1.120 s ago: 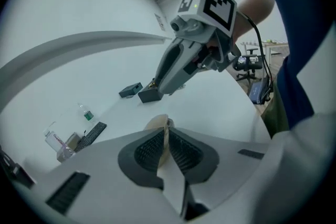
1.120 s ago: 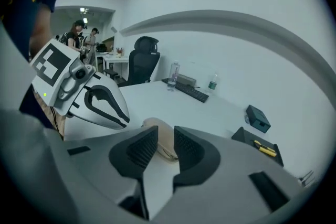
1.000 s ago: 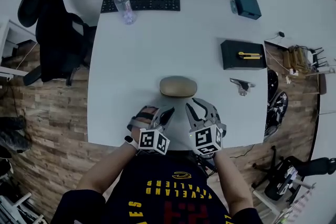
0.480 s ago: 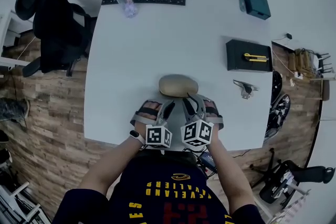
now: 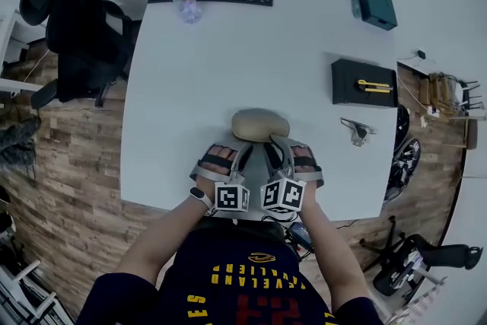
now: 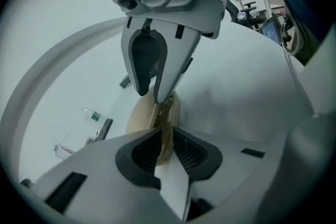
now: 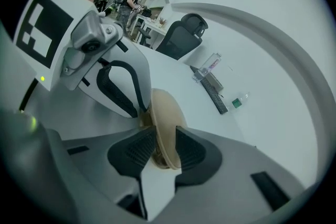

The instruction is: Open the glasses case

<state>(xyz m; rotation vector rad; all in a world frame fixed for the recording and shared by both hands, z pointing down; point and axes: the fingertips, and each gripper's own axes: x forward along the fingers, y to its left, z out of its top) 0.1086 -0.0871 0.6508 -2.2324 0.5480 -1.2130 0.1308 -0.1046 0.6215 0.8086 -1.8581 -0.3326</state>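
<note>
A tan oval glasses case [image 5: 260, 125] with a smooth, matt, leather-like skin lies on a smooth, matt white table [image 5: 228, 49]. The left gripper [image 6: 163, 150] and right gripper [image 7: 160, 152] are pale grey moulded plastic with black ribbed pads [image 7: 190, 150]. The brown plank floor [image 5: 68, 156] looks like rough-grained wood.

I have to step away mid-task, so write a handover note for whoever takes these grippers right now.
Left gripper: jaws closed on the case at its near edge.
Right gripper: jaws closed on the case's edge, right beside the left one.
Case: lies on the table near the front edge and looks closed in the head view.
Done: both grips appear set.
Left: part the two halves to open it.
</note>
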